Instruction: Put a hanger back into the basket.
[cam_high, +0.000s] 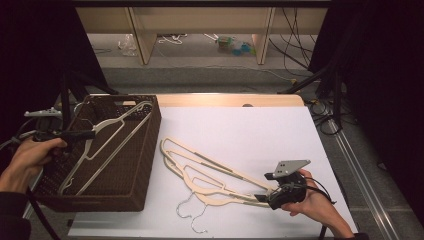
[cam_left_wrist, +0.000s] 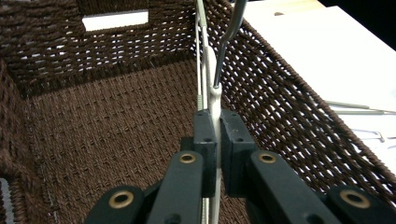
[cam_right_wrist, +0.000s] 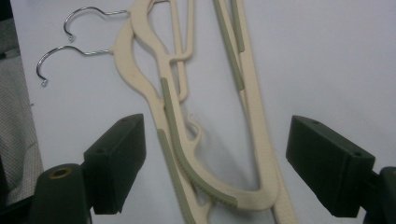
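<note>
A brown wicker basket (cam_high: 150, 150) stands at the table's left. A cream hanger (cam_high: 107, 123) leans inside it, its top end against the far right rim. My left gripper (cam_high: 90, 134) is shut on that hanger near its neck; in the left gripper view the jaws (cam_left_wrist: 216, 140) pinch the cream hanger (cam_left_wrist: 211, 70) just below its metal hook (cam_left_wrist: 229, 37), over the basket (cam_left_wrist: 280, 93). Two more cream hangers (cam_high: 210, 172) lie stacked on the white table, hooks toward the front. My right gripper (cam_high: 266, 187) is open at their right end, its jaws (cam_right_wrist: 215, 158) straddling the hangers (cam_right_wrist: 261, 140).
The white table top (cam_high: 240, 130) has free room behind and to the right of the hangers. A grey tool (cam_high: 45, 112) sits left of the basket. Black stands and cables (cam_high: 320, 80) flank the table's far corners.
</note>
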